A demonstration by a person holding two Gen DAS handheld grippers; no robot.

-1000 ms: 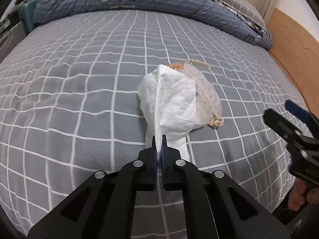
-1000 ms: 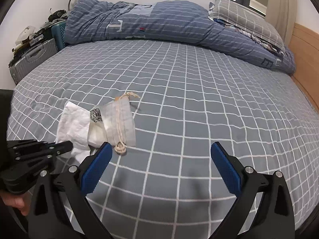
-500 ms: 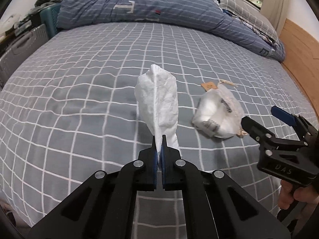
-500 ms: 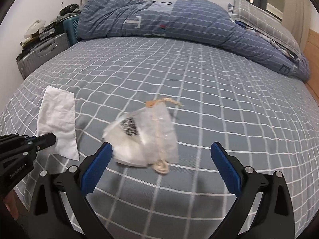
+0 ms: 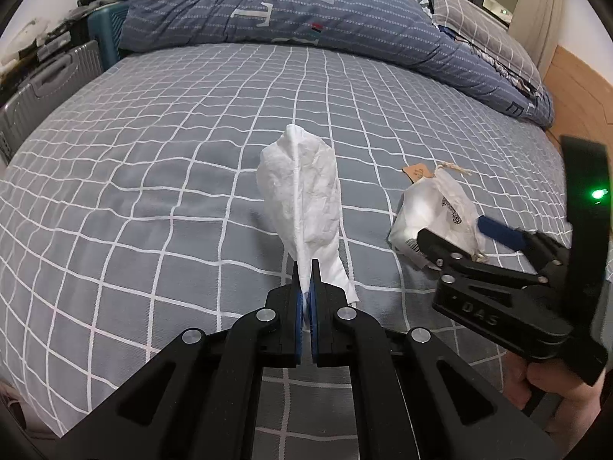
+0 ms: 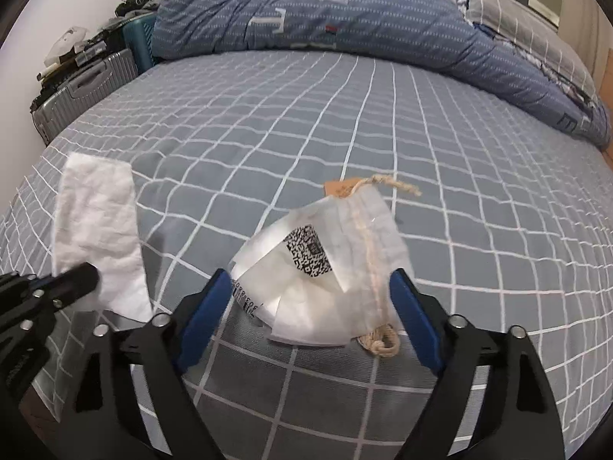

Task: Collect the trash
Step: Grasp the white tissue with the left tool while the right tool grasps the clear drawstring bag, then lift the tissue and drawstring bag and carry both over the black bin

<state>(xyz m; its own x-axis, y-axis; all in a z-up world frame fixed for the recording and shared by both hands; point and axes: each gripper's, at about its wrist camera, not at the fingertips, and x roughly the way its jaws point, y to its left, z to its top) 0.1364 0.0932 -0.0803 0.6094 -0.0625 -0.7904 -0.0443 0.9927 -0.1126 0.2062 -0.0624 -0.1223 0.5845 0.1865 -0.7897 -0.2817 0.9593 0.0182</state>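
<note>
My left gripper (image 5: pixel 305 268) had its jaws clamped on the white tissue (image 5: pixel 300 195), which stood up off the grey checked bed (image 5: pixel 153 153). At about three o'clock from it, the clear plastic bag (image 6: pixel 325 264) with its twine and tag lay on the bed. My right gripper (image 6: pixel 310 291) straddled that bag, jaws apart, having just been closing; whether they touched it I could not tell.

bed (image 5: pixel 153 176): tissue (image 5: pixel 302 199) left | bag (image 6: pixel 329 268) right | duvet (image 5: pixel 306 11) behind | suitcase (image 6: pixel 84 88) far left
</note>
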